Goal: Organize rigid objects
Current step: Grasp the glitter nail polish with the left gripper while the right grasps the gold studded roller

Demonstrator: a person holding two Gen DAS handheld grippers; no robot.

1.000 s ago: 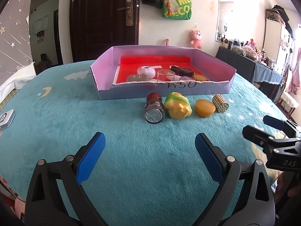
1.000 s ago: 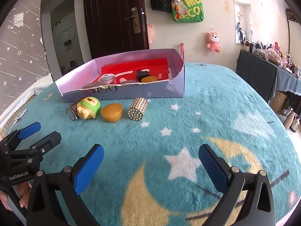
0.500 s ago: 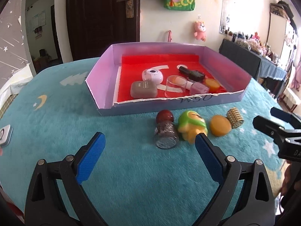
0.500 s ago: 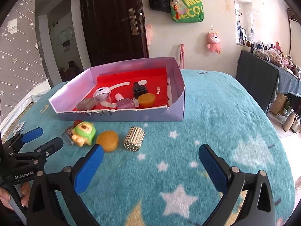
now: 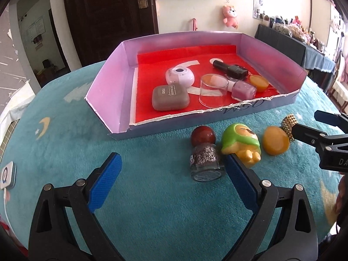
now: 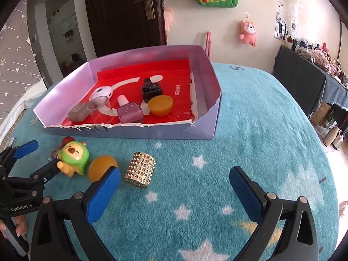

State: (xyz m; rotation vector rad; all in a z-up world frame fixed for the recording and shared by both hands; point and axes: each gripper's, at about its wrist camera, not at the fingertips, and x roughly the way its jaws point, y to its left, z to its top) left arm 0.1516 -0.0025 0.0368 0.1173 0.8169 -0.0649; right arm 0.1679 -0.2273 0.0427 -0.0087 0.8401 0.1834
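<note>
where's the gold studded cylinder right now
The gold studded cylinder lies on the teal blanket outside the box, at the right end of the row, beside the orange puck and ahead of the right tongs.

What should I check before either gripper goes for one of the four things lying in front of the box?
1. Left gripper open, empty: ok.
2. Right gripper open, empty: ok.
3. Glitter bottle between the left fingers: not ok, it lies by the right-hand finger.
4. Studded cylinder clear of the yellow puck: ok.
5. Free floor in the box: ok, right side bare.
6. Green figure touching puck: cannot tell.
</note>
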